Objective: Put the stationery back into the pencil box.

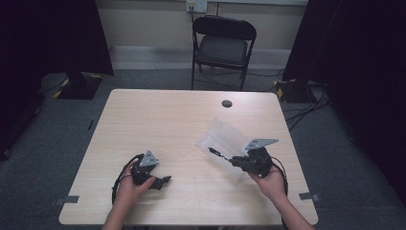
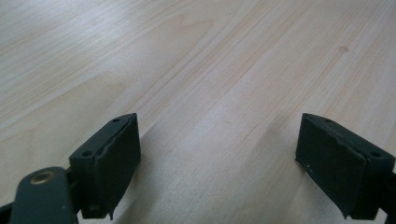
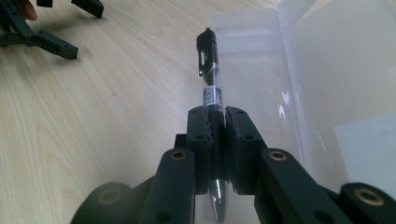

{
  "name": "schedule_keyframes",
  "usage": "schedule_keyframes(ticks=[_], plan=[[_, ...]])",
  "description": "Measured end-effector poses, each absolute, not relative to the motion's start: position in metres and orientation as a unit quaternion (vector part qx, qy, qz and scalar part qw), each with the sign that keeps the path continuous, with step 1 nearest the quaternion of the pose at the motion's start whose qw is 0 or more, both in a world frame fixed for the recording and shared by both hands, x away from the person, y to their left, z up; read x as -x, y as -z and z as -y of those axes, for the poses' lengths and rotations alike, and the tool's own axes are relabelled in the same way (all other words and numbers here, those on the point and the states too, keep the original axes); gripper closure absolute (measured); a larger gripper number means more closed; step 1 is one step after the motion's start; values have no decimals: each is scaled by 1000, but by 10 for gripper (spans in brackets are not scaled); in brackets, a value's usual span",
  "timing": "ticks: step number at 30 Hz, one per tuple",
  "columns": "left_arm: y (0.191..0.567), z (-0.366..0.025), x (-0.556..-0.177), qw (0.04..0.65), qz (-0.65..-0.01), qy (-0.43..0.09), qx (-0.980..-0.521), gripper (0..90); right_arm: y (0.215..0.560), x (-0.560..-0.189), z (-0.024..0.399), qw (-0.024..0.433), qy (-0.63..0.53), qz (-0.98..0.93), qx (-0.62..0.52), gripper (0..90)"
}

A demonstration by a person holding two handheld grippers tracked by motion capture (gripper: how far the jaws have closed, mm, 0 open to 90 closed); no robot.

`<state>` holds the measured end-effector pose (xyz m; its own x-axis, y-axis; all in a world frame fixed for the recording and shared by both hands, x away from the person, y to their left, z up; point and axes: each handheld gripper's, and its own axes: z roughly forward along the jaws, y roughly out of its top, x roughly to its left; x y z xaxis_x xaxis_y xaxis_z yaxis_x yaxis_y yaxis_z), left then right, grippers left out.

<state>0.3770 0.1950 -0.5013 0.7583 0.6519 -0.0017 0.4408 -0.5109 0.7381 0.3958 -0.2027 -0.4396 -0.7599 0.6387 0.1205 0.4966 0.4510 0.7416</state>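
On the right side of the light wooden tabletop (image 1: 167,120), a pen (image 3: 211,88) is held by the right gripper (image 3: 219,135). The jaws are closed narrowly on the lower part of the pen body, near its tip, and the clip end with the black cap points away from the gripper. In the right gripper view, the tip of the pen is seen below the jaws, and the clear barrel with a dark label rises above them. The pen is kept above the near edge of a clear plastic case (image 1: 222,139), which lies open on the tabletop; whether the pen touches the case cannot be told. In the high view, the pen (image 1: 216,153) points to the left and away from the person, over the case.

The left gripper (image 1: 160,182) is seen near the front left part of the tabletop, well apart from the case. Its jaws are opened wide, and nothing is held between them; in the left gripper view only bare wood is seen between the two black pads (image 2: 114,163).

A black folding chair (image 1: 222,45) is placed behind the tabletop.
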Motion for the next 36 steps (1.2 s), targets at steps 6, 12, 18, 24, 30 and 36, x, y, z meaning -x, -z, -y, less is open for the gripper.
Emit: schedule_keyframes(ticks=[6,12,18,24,30,36], plan=[[501,-195,-377,378,-318,-139,-858,137,442,-398,202,91,-401,-846,-339,809],[501,-195,-377,379,-318,-140,-858,137,445,-400,203,94,-398,-845,-344,809],[501,-195,-377,379,-319,-140,-858,138,450,-403,207,100,-394,-842,-354,809],[501,-195,-377,379,-319,-139,-857,138,455,-406,209,102,-390,-841,-362,809],[501,-195,-377,379,-319,-139,-858,138,461,-409,210,104,-383,-842,-365,808],[501,-195,-377,379,-319,-140,-858,138,464,-409,207,102,-379,-844,-365,808]])
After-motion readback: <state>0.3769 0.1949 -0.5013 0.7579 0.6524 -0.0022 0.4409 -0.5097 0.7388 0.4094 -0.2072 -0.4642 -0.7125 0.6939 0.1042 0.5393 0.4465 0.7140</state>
